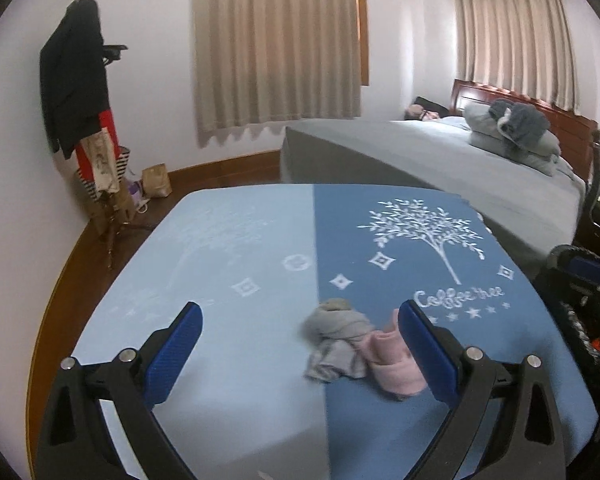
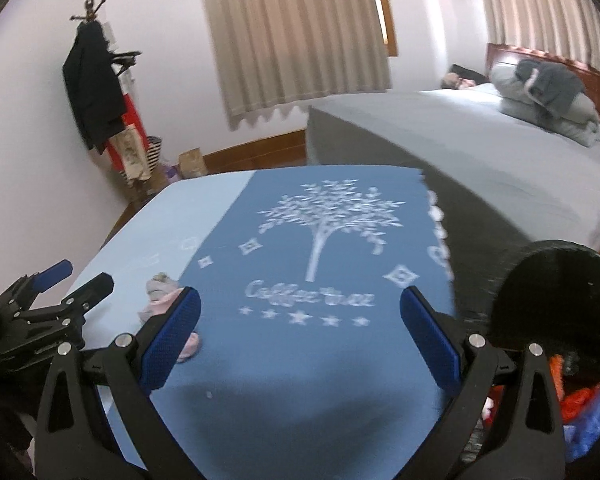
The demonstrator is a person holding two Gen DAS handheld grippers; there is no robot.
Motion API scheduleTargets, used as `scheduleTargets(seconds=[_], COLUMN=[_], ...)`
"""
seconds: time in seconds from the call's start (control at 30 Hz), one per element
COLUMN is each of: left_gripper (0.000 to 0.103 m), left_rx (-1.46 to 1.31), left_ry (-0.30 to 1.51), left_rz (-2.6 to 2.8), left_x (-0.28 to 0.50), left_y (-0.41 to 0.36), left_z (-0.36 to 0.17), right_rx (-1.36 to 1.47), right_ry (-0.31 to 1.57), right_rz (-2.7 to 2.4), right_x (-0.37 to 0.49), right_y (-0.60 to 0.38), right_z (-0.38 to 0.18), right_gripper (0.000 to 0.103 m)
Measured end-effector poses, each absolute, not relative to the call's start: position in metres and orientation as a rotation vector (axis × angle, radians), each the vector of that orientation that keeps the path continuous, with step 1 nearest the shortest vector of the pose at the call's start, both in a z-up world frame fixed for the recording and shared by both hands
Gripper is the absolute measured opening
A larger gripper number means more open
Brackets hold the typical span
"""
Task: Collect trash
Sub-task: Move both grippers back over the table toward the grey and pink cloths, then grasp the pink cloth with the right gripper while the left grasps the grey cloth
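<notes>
A crumpled grey wad point(image 1: 336, 340) and a pink wad point(image 1: 396, 360) lie together on the two-tone blue tablecloth point(image 1: 236, 240). My left gripper point(image 1: 300, 308) is open around them; the pink wad touches or nearly touches the right finger's pad point(image 1: 428, 348). In the right wrist view the pink wad point(image 2: 160, 300) is partly hidden behind my own left finger, and the left gripper point(image 2: 78, 276) shows at the far left. My right gripper point(image 2: 300, 294) is open over bare cloth with nothing between its fingers.
A black bin point(image 2: 560, 292) with red, orange and blue scraps point(image 2: 580, 404) inside sits at the table's right edge. Behind the table stands a grey bed point(image 1: 440, 152) with pillows. A coat rack point(image 1: 84, 92) and bags stand in the left corner.
</notes>
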State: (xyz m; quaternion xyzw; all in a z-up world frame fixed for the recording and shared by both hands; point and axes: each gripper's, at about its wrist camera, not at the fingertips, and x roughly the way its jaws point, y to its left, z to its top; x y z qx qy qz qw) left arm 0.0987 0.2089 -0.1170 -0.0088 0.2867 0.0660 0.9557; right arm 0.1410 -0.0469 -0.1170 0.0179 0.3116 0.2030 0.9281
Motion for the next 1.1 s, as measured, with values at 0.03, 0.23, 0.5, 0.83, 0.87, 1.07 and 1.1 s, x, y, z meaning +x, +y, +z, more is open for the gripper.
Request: scheduleTargets(seconds=[0.03,0.23,0.5,0.83,0.87,1.07,1.1], left_gripper=[0.096,0.096,0.096,0.096,0.096,0.096,0.096], left_rx=[-0.018,-0.017,-0.048,-0.064,-0.065,-0.069,-0.068], left_ry=[0.582,0.594,0.616,0.622,0.623,0.627,0.628], left_rz=[0.137,0.166,0.214,0.219,0.22,0.213,0.211], left_x=[0.098,0.098,0.091,0.09,0.09,0.091,0.091], left_y=[0.211,0.226,0.25,0.259,0.259,0.257,0.256], left_z=[-0.118,-0.123,-0.133,-0.136,-0.137,-0.137,-0.137], right_rx=[0.035,0.018,-0.03,-0.094,-0.105,-0.093,-0.085], right_ry=[0.643,0.689,0.744,0.809,0.82,0.88,0.886], right_rz=[0.426,0.48,0.539,0.575,0.583,0.641,0.658], right_x=[0.142,0.147,0.146,0.148,0.148,0.151,0.151], right_y=[-0.041,-0.005,0.032,0.062,0.065,0.067,0.066], right_z=[-0.119,-0.134,-0.151,-0.167,-0.169,-0.178,-0.178], right_gripper=[0.097,0.097,0.097,0.094,0.089,0.051,0.043])
